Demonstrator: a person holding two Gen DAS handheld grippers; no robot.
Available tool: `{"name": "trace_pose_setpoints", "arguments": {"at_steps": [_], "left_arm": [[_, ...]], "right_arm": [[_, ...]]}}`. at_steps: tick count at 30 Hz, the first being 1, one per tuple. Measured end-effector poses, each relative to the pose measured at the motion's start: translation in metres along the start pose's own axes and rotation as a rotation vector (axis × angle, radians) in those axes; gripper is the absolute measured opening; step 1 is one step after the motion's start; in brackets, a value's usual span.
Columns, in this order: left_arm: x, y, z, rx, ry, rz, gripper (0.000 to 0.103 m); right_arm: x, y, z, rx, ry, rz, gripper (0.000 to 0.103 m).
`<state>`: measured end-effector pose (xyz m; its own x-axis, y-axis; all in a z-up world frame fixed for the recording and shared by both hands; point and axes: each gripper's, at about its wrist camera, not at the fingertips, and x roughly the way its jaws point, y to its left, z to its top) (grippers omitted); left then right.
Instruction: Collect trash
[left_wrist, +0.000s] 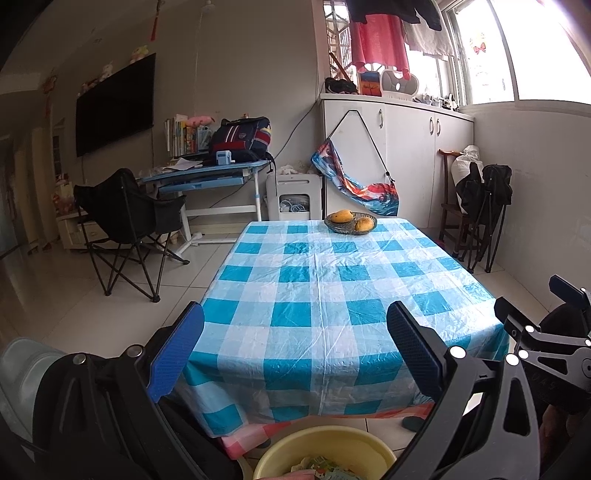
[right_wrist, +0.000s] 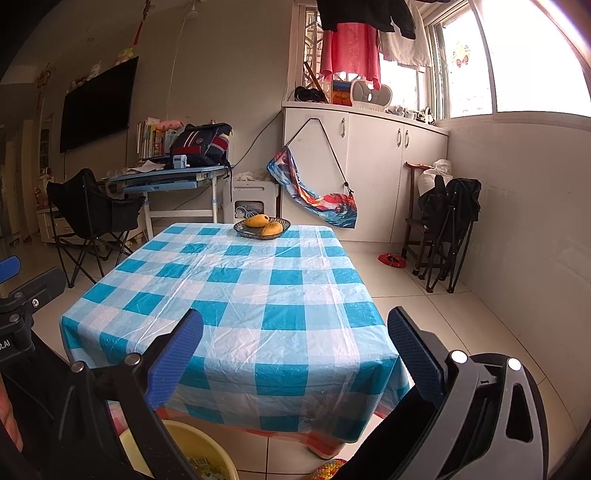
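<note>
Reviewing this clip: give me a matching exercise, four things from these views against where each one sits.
Things:
1. fruit basket
2. yellow basin
3. black folding chair
4. backpack

Places:
A. on the blue desk
B. on the floor at the table's near edge
C. far end of the checked tablecloth
D. on the floor left of the table

Pairs: 1-C, 2-B, 3-D, 4-A
</note>
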<state>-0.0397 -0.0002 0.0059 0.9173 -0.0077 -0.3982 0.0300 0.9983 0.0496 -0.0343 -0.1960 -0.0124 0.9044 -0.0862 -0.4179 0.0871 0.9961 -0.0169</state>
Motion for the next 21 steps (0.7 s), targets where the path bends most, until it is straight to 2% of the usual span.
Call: {"name": "trace_pose_setpoints", "arguments": {"at_steps": [21], "left_arm": [[0.0083, -0.003, 0.0004, 0.005, 0.036, 0.014, 0.096]], "right_arm": [[-0.0003, -0.0074, -0.0022, 0.016, 0.015, 0.003, 0.096]]}}
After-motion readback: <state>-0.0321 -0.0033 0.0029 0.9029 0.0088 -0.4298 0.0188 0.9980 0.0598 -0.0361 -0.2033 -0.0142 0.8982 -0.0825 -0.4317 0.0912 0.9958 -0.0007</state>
